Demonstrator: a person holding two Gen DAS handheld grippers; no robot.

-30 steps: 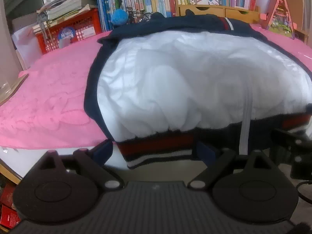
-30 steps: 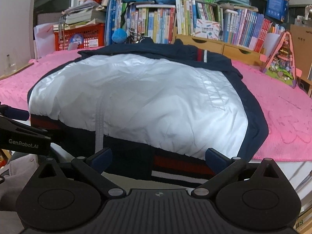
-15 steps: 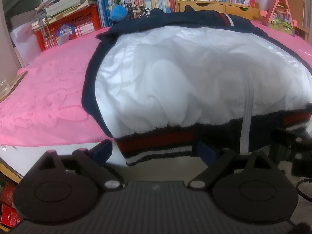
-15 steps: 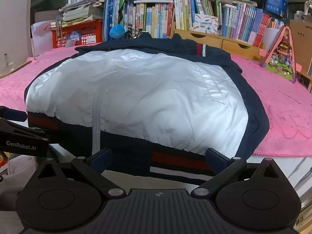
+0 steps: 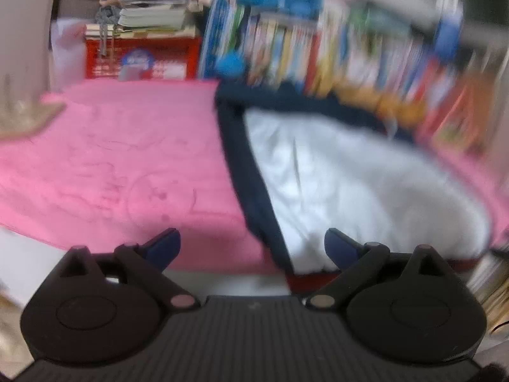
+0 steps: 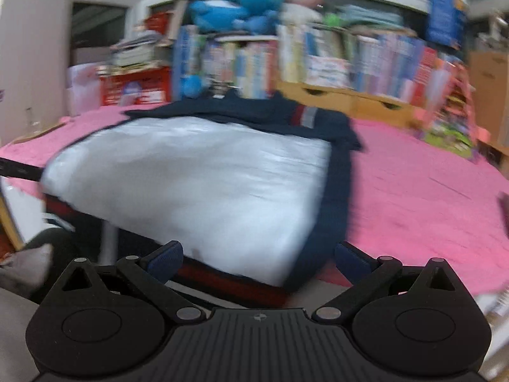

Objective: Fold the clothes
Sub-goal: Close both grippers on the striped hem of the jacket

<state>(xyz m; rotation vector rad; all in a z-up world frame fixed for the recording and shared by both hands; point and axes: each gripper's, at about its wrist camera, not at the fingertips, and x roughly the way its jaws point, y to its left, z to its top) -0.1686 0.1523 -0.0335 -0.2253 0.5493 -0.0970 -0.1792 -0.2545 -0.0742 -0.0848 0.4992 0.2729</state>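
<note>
Left wrist view. The left tool (image 5: 251, 242) has its blue-tipped fingers spread wide and pinches nothing. It hangs off the near edge of the desk, aimed at the left side of the jacket (image 5: 350, 184), whose navy border (image 5: 251, 184) runs between the fingers. The jacket lies flat, white lining up, on the pink cloth (image 5: 111, 165) that covers the desk; its striped hem (image 5: 305, 278) droops over the near edge. That overhang is probably what leaves the hem free for a pinch from below. The frame is heavily blurred, so fine detail of the bookshelf (image 5: 318, 54) behind is unreadable.

Right wrist view. The right tool (image 6: 257, 259) is likewise spread and empty, facing the jacket's near right corner. The white lining (image 6: 206, 175) fills the middle of the frame, with the collar (image 6: 303, 117) at the far end toward the books. The navy side border (image 6: 337, 191) lies just beside bare pink cloth (image 6: 413, 191). A dark bar at the left edge (image 6: 19, 168) may be part of the other tool; this cannot be confirmed. With one tool at each near corner, the arrangement suits lifting the hem toward the collar, though no grasp exists yet.
</note>
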